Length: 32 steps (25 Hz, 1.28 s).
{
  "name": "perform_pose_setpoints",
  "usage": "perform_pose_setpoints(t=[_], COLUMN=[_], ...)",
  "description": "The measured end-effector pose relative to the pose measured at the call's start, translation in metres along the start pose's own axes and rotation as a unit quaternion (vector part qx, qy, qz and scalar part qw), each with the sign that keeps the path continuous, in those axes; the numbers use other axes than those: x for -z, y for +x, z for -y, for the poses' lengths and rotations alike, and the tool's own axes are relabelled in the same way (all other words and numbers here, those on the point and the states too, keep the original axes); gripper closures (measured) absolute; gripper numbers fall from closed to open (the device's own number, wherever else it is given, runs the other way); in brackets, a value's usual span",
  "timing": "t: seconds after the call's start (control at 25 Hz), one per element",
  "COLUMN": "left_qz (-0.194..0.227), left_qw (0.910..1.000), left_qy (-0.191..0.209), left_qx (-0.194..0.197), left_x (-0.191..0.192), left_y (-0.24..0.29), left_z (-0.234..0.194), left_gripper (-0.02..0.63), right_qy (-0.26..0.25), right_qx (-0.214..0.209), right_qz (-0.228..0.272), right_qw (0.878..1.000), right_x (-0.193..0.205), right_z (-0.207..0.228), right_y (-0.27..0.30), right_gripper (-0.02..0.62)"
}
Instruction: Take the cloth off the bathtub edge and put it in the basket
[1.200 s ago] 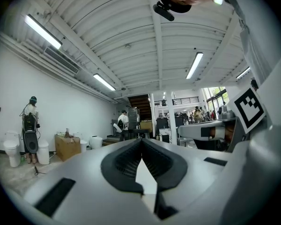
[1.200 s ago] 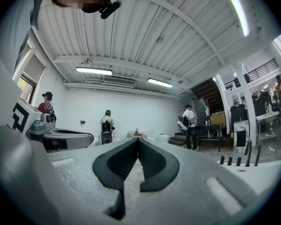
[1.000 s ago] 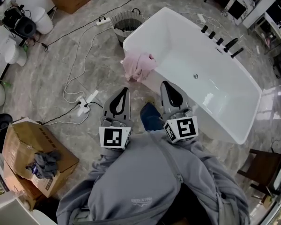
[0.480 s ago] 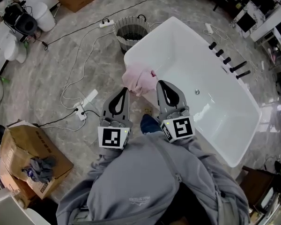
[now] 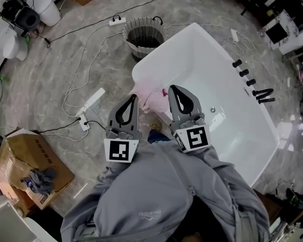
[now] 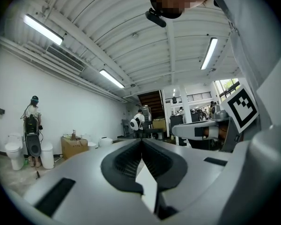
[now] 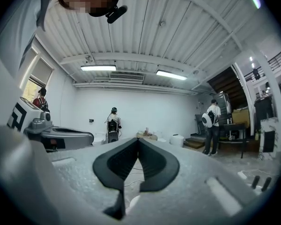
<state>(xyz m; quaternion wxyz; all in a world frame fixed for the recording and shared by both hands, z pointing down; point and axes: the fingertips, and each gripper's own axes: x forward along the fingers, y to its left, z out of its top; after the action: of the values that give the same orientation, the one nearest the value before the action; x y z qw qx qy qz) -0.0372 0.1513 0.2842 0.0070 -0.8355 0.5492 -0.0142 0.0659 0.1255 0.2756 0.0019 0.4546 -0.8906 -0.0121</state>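
Note:
A pink cloth (image 5: pixel 152 95) hangs over the near left corner of the white bathtub (image 5: pixel 242 130). The wire basket (image 5: pixel 144 35) stands on the floor just beyond that end of the tub. My left gripper (image 5: pixel 134 98) is shut and empty, held level just left of the cloth. My right gripper (image 5: pixel 172 88) is shut and empty too, its tip over the cloth's right edge at the tub rim. In both gripper views the jaws (image 6: pixel 141 142) (image 7: pixel 138 142) point out across the room, tips together, and neither cloth nor basket shows.
White cables and a power strip (image 5: pixel 91 103) trail over the marble floor left of the tub. A cardboard box (image 5: pixel 30 168) with grey rags sits at the lower left. Black taps (image 5: pixel 252 84) line the tub's far rim. People stand far off in the room.
The view has closed in on the tub. Both shut grippers have come nearer the cloth; the right tip now overlaps its right edge. The cloth has not moved.

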Motion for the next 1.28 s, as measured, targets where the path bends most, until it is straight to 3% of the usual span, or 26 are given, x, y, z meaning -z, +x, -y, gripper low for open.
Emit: perform_pose_setpoints(t=[0.4,0.84,1.28], left_qz=[-0.017,-0.027,-0.033], left_qw=[0.9998,0.9991,0.9972], left_qy=[-0.005,0.002,-0.007], left_qx=[-0.006,0.034,0.067], left_x=[0.012,0.000,0.013], left_y=[0.041,0.060,0.077], left_z=[-0.015,-0.029,-0.029], left_gripper=[0.600,0.600,0.600], right_qy=[0.006,0.007,0.023], right_qx=[-0.013,0.030,0.043], right_qz=[-0.008,-0.008,-0.029], right_qw=[1.000,1.000,0.998], right_x=[0.010,-0.004,0.018], right_z=[0.031,0.043,0.044], right_y=[0.039,0.047,0.054], right_gripper=[0.591,0.591,0.592])
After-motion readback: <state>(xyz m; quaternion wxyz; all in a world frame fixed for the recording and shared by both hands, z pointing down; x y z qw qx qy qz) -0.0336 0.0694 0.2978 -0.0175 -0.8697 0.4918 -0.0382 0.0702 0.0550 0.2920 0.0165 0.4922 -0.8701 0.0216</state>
